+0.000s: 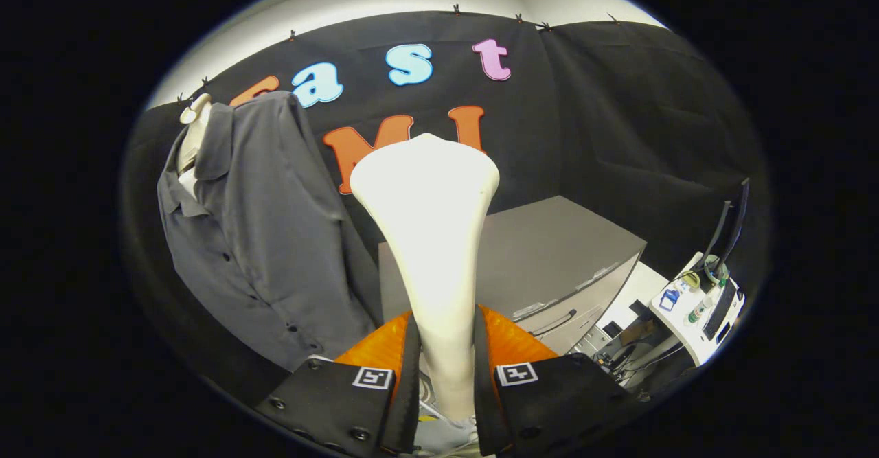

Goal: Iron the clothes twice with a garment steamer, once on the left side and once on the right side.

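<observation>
Gripper view: the gripper (445, 348) clamps both fingers on the narrow neck of the white garment steamer (429, 224), whose wide head rises just ahead of them. The grey shirt (264, 238) hangs on a mannequin well beyond the fingers, to their left. A grey cabinet (556, 259) stands behind, right.

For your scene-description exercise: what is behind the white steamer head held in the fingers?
Behind the steamer head: a grey cabinet and the black cloth wall. The cabinet's near corner is covered. The fingers grip the steamer's neck.
</observation>
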`<control>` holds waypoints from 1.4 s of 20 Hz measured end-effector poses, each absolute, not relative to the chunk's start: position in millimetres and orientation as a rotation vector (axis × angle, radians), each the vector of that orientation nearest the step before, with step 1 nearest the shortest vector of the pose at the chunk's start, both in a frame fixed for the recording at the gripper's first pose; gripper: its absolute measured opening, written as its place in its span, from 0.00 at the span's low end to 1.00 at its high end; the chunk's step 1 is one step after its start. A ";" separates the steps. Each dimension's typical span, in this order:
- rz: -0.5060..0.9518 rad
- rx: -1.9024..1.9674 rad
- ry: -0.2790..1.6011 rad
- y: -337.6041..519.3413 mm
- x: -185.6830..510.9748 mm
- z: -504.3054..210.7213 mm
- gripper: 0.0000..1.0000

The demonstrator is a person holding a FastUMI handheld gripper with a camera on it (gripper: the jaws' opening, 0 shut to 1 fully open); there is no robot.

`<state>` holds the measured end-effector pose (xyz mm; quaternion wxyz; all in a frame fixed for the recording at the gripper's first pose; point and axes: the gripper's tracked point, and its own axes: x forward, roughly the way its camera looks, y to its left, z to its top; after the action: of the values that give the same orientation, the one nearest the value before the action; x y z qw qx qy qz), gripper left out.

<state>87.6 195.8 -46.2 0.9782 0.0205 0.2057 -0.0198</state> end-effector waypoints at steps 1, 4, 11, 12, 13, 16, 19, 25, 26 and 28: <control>-0.027 0.037 0.414 211.8 82.8 -42.8 0.41; 0.004 0.021 0.411 251.6 76.5 -36.9 0.41; 0.110 -0.029 0.410 348.1 90.4 -27.3 0.41; 0.122 -0.040 0.414 357.8 91.8 -25.6 0.41; 0.133 -0.050 0.417 368.2 96.5 -26.3 0.41; 0.161 -0.050 0.431 392.9 109.4 -32.2 0.41; 0.149 -0.062 0.437 400.0 123.6 -36.4 0.41; 0.129 -0.074 0.446 408.0 152.0 -36.4 0.41; 0.132 -0.079 0.448 410.5 154.3 -38.5 0.41; 0.140 -0.082 0.454 415.1 158.5 -44.1 0.41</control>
<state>158.5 415.1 -44.1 0.9710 -0.0404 0.2250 0.0694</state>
